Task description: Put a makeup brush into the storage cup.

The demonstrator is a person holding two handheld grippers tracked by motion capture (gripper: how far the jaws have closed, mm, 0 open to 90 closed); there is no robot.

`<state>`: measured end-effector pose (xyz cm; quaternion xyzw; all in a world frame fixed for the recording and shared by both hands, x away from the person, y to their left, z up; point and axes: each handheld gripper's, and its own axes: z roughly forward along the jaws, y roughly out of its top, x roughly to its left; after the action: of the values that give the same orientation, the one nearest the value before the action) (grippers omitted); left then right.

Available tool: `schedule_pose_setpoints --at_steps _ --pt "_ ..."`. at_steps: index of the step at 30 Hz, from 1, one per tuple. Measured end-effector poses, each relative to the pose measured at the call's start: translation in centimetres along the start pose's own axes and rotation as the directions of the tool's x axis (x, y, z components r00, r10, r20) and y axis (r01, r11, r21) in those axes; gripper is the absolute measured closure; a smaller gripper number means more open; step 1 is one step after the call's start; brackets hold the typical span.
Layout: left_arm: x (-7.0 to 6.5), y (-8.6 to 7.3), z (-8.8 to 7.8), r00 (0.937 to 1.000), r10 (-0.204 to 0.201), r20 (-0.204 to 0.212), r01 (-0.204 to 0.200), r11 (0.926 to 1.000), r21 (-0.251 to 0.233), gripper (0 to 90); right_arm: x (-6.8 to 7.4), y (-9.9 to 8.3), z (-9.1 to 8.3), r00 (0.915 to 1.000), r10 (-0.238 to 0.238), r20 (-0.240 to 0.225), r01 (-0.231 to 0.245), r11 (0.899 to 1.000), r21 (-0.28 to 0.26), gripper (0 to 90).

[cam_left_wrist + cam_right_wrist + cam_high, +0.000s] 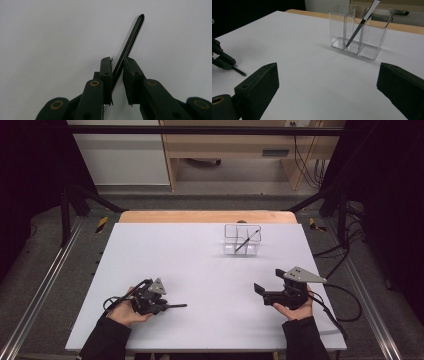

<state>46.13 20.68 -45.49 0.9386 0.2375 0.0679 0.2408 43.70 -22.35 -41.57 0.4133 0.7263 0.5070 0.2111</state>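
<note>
A slim black pen [132, 32] lies low over the white table, with my left gripper [117, 61] shut on its lower part; both pads touch its barrel. From above, the pen [177, 306] sticks out to the right of the left gripper [162, 307] at the table's front left. At the front right, my right gripper [270, 281] is held level with its jaws wide open and nothing between them [327, 82]. It points at a clear two-compartment box [362, 32] in which a second pen [360, 25] leans. The left gripper [222, 61] and its pen tip [239, 72] also show at far left.
The clear box [242, 240] stands at the back right of the white tabletop [200, 270], near the wooden far edge [207, 216]. A dark metal frame and cables surround the table. Cables trail from both grippers.
</note>
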Motion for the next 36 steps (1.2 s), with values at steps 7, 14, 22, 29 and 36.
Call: schedule_pose_setpoints --at_steps 7,14,22,29,36 --pt "-0.24 -0.05 -0.07 1.0 0.006 -0.003 -0.006 1.0 0.001 79.3 0.0 0.0 -0.01 1.0 -0.001 0.001 0.001 1.0 0.0 4.9" --pt "-0.34 -0.07 -0.13 1.0 0.001 -0.007 -0.001 1.0 -0.005 81.3 0.01 -0.01 0.0 1.0 0.0 0.0 0.0 1.0 0.002 4.9" --pt "-0.42 0.14 0.04 0.9994 -0.02 -0.027 0.02 0.9998 -0.008 82.9 -0.01 -0.01 0.01 1.0 -0.001 0.001 0.001 1.0 0.001 4.9" --pt "-0.23 0.25 0.29 0.996 -0.071 -0.054 0.069 0.9971 -0.032 83.0 0.0 -0.02 0.03 1.0 -0.002 0.0 0.002 1.0 0.003 4.9" --pt "-0.03 0.28 0.42 0.9931 -0.084 -0.082 0.081 0.9962 -0.033 80.4 0.01 -0.02 0.03 1.0 -0.001 -0.001 0.002 1.0 0.003 4.9"
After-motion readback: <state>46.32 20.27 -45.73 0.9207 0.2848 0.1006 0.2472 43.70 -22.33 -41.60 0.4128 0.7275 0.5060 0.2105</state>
